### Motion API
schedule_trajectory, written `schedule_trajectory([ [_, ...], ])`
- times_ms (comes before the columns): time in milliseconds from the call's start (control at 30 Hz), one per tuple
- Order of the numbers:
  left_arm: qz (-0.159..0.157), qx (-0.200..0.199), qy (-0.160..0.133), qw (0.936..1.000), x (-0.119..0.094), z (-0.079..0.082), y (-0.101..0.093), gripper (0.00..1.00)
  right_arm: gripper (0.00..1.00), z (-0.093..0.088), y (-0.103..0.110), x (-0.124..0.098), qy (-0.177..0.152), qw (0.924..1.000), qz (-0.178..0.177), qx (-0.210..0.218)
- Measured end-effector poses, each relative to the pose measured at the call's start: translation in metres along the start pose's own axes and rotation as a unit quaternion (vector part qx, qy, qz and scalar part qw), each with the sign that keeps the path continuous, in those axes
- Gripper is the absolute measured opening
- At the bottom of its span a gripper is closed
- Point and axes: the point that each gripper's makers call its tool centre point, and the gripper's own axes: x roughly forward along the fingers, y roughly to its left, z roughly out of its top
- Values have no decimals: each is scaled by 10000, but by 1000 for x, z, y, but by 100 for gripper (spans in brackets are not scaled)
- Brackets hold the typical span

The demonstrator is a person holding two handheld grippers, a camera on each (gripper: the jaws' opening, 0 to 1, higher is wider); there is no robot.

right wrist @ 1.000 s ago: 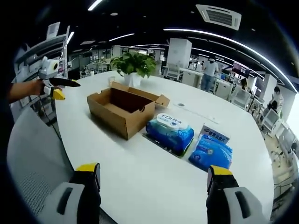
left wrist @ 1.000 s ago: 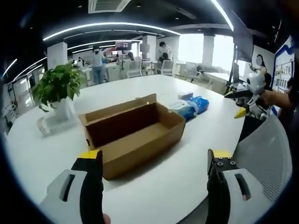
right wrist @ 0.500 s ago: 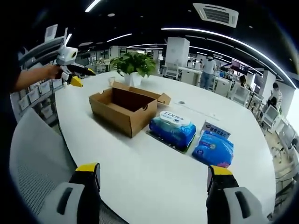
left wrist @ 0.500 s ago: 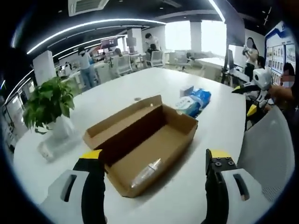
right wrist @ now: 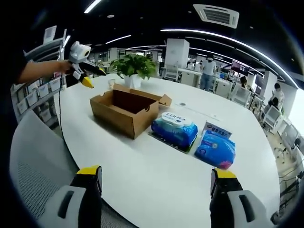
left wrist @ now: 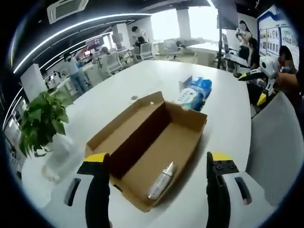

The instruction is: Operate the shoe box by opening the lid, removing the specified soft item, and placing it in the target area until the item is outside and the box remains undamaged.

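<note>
White bench [right wrist: 156,171] carrying an open cardboard shoe box [left wrist: 156,142], lid folded back, with a small clear-wrapped item [left wrist: 160,180] lying inside near the close end, seen from the left tongs [left wrist: 156,185], spread wide and empty. From the right tongs [right wrist: 156,190], likewise wide apart and holding nothing: box interior hidden, beside it two blue wipe packs [right wrist: 174,130] [right wrist: 216,148], lettering too small to read, and a potted plant [right wrist: 134,66] behind.

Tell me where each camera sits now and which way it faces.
Left gripper view: rides the left gripper, above the box's near end, looking down into it at a small wrapped item; its own jaws apart.
Right gripper view: rides the right gripper, low over the table, facing the box's side and two blue packs; jaws apart.
Shared: box, packs, plant, each other's gripper.
</note>
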Motion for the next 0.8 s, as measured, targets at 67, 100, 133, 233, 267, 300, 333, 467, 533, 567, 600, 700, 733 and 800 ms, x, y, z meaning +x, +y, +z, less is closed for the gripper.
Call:
schedule_trajectory([
  [67, -89, 77, 87, 9999, 2, 0, 1, 81, 95, -2, 2, 0, 26, 10000, 10, 6],
  [100, -126, 135, 137, 9997, 3, -1, 2, 77, 95, -2, 3, 0, 29, 10000, 22, 6],
  [133, -163, 166, 198, 9995, 5, -2, 3, 75, 95, -2, 4, 0, 27, 10000, 35, 7],
  [233, -244, 249, 303, 9989, 9, -3, 6, 74, 95, -2, 7, 0, 16, 10000, 55, 28],
  [267, -253, 282, 336, 9987, 11, -4, 7, 73, 95, -2, 7, 0, 15, 10000, 50, 26],
  [300, -291, 349, 387, 9982, 13, -4, 8, 72, 95, -2, 7, 1, 24, 10000, 48, 24],
  [333, -308, 363, 406, 9980, 13, -5, 8, 72, 95, -2, 7, 1, 28, 10000, 46, 17],
  [467, -360, 587, 596, 9958, 21, -8, 10, 72, 95, 0, 7, 0, 10, 10000, 41, -6],
  [533, -388, 634, 650, 9951, 25, -9, 13, 71, 95, 0, 7, 0, 5, 10000, 32, 5],
  [567, -402, 649, 670, 9948, 27, -10, 13, 71, 95, 0, 7, 0, 3, 10000, 28, 11],
  [600, -428, 669, 717, 9943, 30, -11, 15, 69, 95, 0, 6, 0, -1, 10000, 25, 14],
  [700, -523, 586, 878, 9930, 37, -15, 17, 65, 95, -1, 6, 0, -5, 10000, 17, 33],
  [733, -569, 570, 902, 9927, 40, -15, 17, 64, 95, -1, 6, 0, -4, 10000, 17, 47],
  [800, -638, 650, 1021, 9906, 46, -17, 17, 63, 95, -2, 7, 0, -1, 10000, 21, 62],
])
